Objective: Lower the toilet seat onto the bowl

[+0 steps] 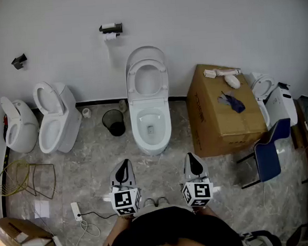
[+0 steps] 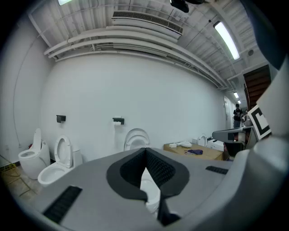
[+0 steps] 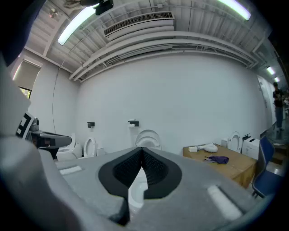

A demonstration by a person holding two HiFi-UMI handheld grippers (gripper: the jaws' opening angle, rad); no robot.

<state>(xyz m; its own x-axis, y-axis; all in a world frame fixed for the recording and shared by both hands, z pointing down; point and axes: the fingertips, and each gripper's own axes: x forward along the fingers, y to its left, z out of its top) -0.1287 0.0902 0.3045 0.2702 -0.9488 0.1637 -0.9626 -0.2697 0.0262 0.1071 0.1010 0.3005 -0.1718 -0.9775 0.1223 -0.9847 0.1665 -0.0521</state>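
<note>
Left gripper (image 1: 124, 169) and right gripper (image 1: 192, 163), jaws pressed together on nothing, are held side by side, near level, well short of the middle toilet bowl (image 1: 150, 126); its toilet seat (image 1: 146, 68) stands upright against the wall. Four toilets line the wall, with one black bin (image 1: 113, 122) and one large cardboard box (image 1: 224, 109)
</note>
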